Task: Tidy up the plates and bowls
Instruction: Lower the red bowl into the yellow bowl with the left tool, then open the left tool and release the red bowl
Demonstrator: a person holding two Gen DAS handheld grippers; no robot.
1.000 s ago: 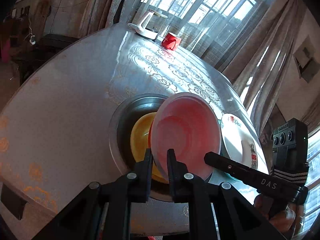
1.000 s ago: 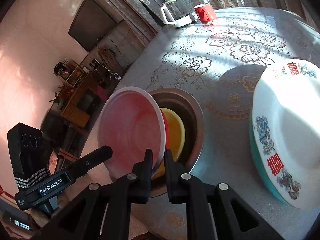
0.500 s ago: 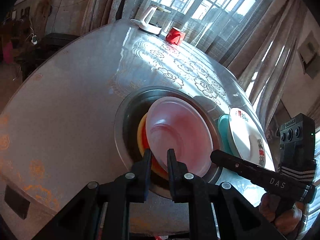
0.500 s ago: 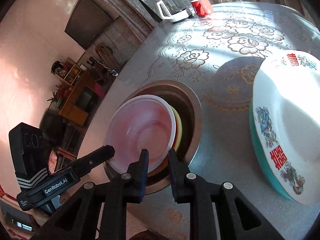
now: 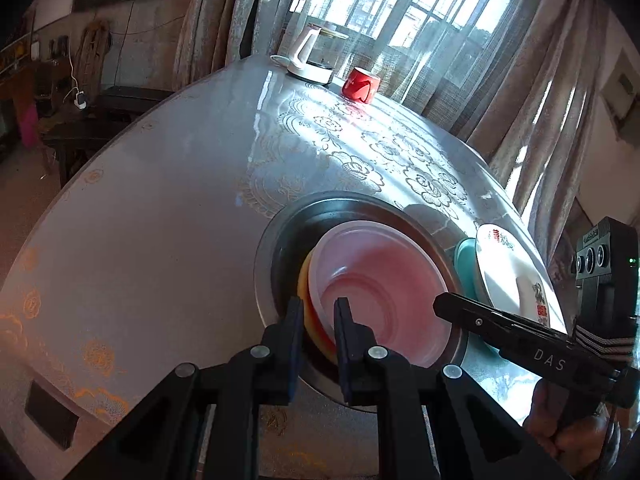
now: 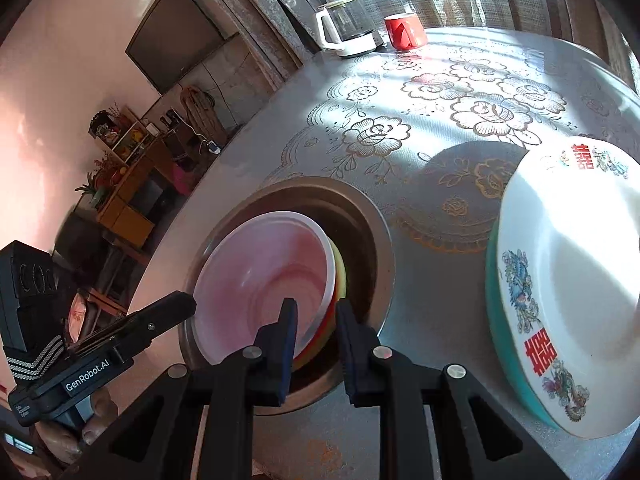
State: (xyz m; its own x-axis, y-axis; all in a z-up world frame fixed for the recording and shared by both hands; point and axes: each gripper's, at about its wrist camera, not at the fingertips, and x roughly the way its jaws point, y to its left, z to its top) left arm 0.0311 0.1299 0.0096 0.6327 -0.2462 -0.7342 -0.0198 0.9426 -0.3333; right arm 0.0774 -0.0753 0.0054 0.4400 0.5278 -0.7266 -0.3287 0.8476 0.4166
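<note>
A translucent pink bowl [image 5: 380, 292] [image 6: 264, 276] lies in a steel basin [image 5: 265, 276] [image 6: 360, 232], nested on a red bowl and a yellow bowl whose rims show beside it. My left gripper [image 5: 318, 320] is shut on the pink bowl's near rim. My right gripper [image 6: 316, 320] straddles the opposite rim of the stack. Its jaws are closing, with a dark gap still at the outer finger. Each gripper shows side-on in the other's view: the right gripper [image 5: 440, 306] and the left gripper [image 6: 188, 304]. A white plate with red characters [image 5: 508, 268] [image 6: 568, 280] rests on a teal plate [image 5: 464, 256] [image 6: 496, 320] right of the basin.
A white kettle [image 5: 310, 56] [image 6: 344, 28] and a red mug [image 5: 360, 84] [image 6: 404, 30] stand at the table's far edge by the curtained window. The round table has a floral cloth [image 6: 480, 112]. A hand holds each gripper's handle at the near edge.
The pink bowl, held tilted on edge a second ago, has come down flat into the basin over the red and yellow bowls. The right jaws have widened off its rim.
</note>
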